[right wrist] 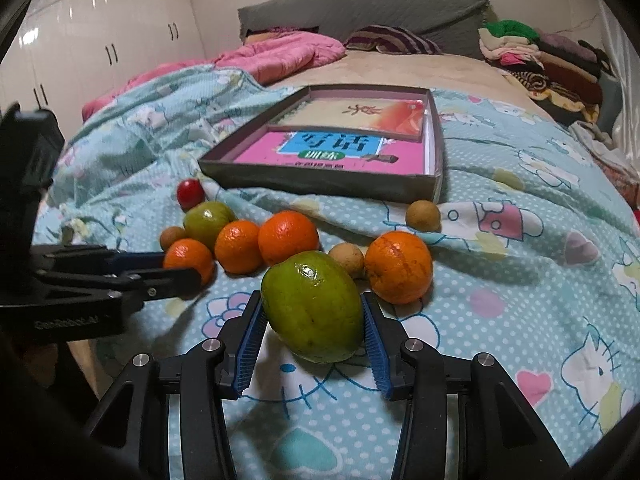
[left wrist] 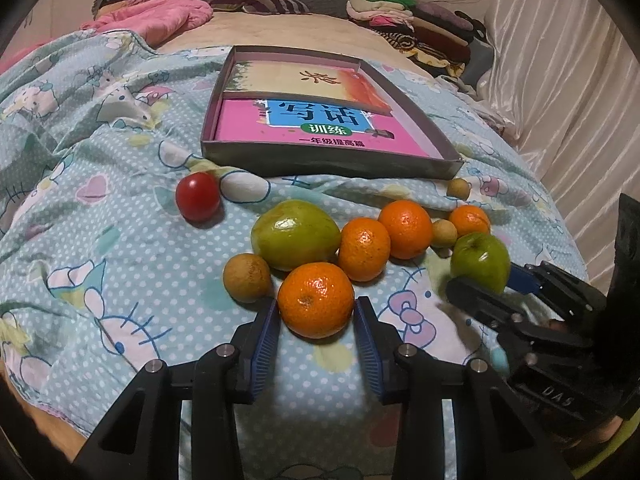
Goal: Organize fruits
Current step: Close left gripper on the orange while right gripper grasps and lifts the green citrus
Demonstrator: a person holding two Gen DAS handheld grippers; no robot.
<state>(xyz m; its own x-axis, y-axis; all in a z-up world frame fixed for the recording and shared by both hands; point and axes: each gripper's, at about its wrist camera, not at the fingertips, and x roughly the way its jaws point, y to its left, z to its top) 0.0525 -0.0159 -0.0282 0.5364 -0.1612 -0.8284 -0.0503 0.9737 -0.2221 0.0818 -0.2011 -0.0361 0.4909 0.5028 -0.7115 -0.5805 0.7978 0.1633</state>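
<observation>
Fruits lie on a Hello Kitty blanket in front of a shallow grey box holding two books. My left gripper is closed around an orange, its blue pads touching both sides. My right gripper is closed around a green fruit; it also shows in the left wrist view. Nearby lie a larger green fruit, several more oranges, a red tomato and small brown fruits.
The box sits just behind the fruit row. A pink quilt and pillows lie at the bed's head, a clothes pile at the far right. White wardrobes stand on the left, a curtain on the right.
</observation>
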